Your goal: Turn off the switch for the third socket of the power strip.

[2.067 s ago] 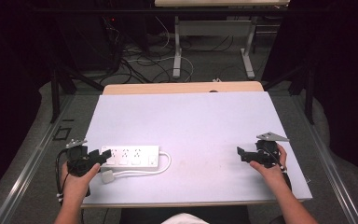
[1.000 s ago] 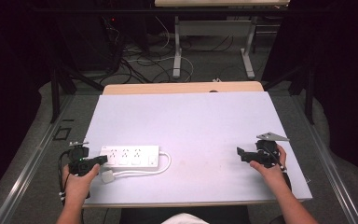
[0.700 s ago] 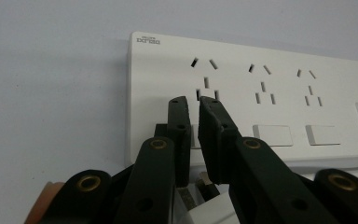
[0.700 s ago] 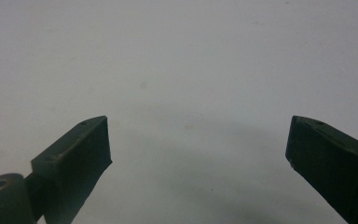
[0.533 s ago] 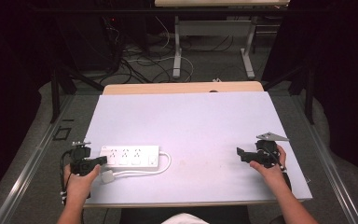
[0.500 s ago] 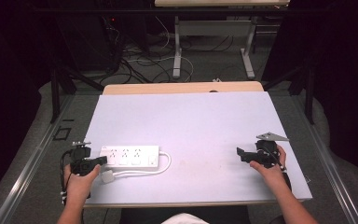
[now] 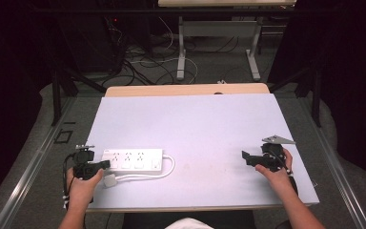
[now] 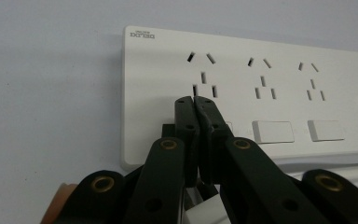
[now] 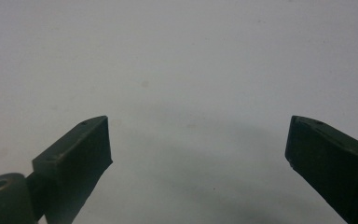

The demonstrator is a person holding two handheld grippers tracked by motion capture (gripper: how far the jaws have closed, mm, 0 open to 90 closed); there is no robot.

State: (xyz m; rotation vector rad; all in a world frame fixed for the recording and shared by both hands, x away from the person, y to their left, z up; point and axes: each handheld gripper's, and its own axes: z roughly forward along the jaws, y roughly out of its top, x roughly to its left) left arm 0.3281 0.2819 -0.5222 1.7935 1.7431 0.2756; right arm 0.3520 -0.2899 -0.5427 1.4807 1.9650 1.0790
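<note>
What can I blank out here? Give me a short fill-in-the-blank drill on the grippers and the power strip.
1. The left gripper's jaws are ____.
2. The right gripper's jaws are ____.
3. The white power strip lies beside the ____ gripper.
4. The power strip shows ____ groups of sockets.

Missing words: shut; open; left; three

Black brass-riveted tool, bare forearms

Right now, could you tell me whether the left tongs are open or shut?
Shut. In the left gripper view the left tongs have both black jaws pressed together, nothing between them, their tips over the white power strip near its first switch.
</note>
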